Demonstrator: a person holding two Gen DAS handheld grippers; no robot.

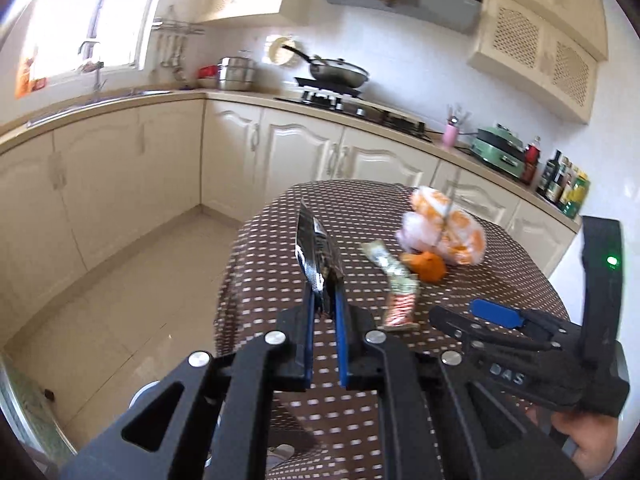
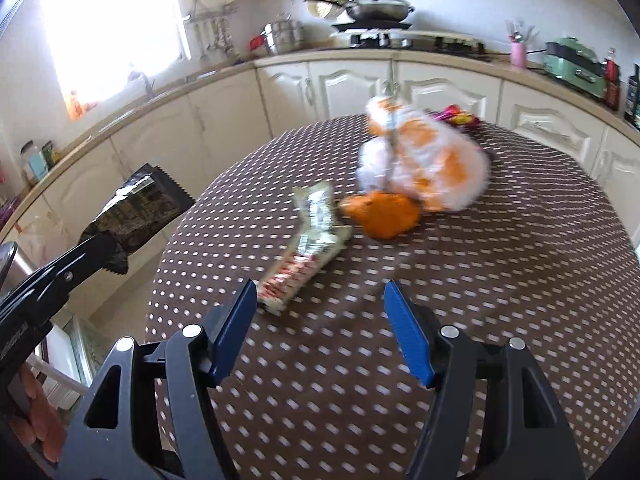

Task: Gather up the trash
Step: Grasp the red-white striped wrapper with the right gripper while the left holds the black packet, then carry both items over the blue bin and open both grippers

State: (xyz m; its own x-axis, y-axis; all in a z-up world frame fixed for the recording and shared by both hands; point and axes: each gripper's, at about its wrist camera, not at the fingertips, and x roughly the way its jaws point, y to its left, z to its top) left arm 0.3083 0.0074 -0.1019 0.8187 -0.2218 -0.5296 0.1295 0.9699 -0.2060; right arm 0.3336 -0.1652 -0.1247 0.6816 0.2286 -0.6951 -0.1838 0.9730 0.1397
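A: Surface (image 2: 480, 280): round top under a brown cloth with pale dashes, matte, slightly draped at the rim. Trash sits in a loose cluster toward the far edge and middle.

B: Biggest piece?

A: A crumpled white-and-orange plastic bag (image 2: 424, 160), thin, puffy, tied or bunched at the top, blurred in both views. Touching its near side, an orange peel (image 2: 380, 214), cupped, with a dull, pitted skin. Just beside that, toward the left edge, a long silver-green snack wrapper (image 2: 308, 240) with red print at its near end, flat, creased foil film. Something pink and shiny lies behind the bag by the far edge; can't tell what.

B: Hand-held grippers?

A: Left hand-held gripper (image 1: 323, 300) is clamped on a black foil packet (image 1: 316, 252), serrated top edge, stiff enough to stand upright in the pinch. It hangs off the left edge of the surface, over the floor. Right hand-held gripper (image 2: 320, 300) is spread wide, nothing in it, above the near part of the surface, with the wrapper's red end just off its left pad.

B: Step in hand, by your reading?

A: Probably the wrapper. Judgement: shift left so the strip lies between the pads, come down low, pinch across its narrow width. Foil slides on cloth, so closing without snagging the cloth matters.
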